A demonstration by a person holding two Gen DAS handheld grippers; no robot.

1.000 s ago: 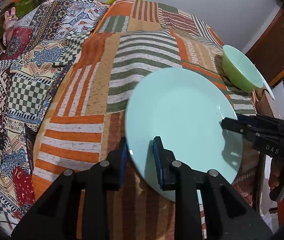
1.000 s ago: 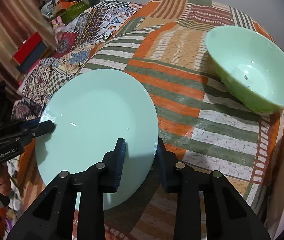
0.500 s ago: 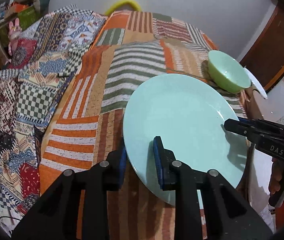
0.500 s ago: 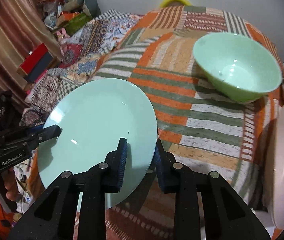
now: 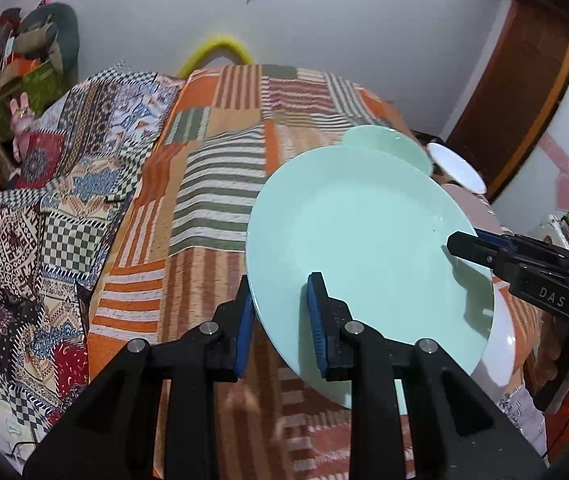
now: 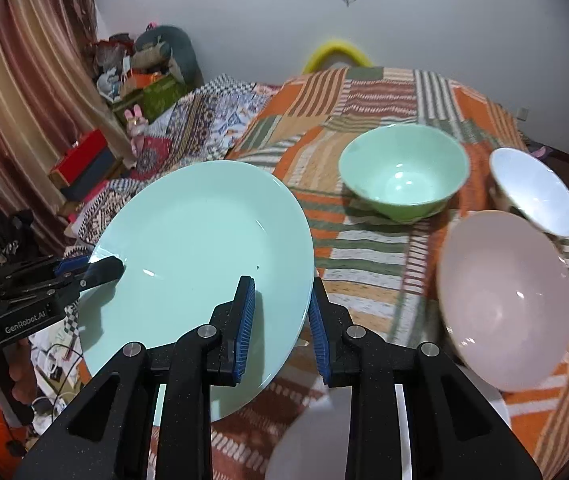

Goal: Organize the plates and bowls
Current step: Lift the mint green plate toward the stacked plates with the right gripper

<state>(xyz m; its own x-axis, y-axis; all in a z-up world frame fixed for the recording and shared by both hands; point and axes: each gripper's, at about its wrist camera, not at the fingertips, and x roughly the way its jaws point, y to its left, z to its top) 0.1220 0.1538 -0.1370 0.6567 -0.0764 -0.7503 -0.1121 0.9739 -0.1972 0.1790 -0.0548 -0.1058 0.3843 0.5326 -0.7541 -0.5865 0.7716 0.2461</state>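
A large pale mint plate [image 5: 364,240] is held in the air above the bed between both grippers. My left gripper [image 5: 280,312] is shut on its left rim. My right gripper [image 6: 280,312] is shut on its right rim [image 6: 212,248]. Each gripper shows in the other's view, the right one [image 5: 484,252] and the left one [image 6: 92,270]. A green bowl [image 6: 402,174], a pink bowl [image 6: 504,296] and a white bowl [image 6: 532,190] stand on the bed to the right. A white plate [image 5: 502,344] lies under the held plate's right side.
The bed is covered by an orange striped patchwork cloth [image 5: 212,208], with a patterned quilt [image 5: 44,216] to the left. Boxes and clutter [image 6: 84,160] stand by the curtain on the left. A white dish edge [image 6: 316,440] shows blurred at the bottom of the right wrist view.
Both grippers have lifted the mint plate up and back from the bed. The view has widened, so the pink and white bowls now show.
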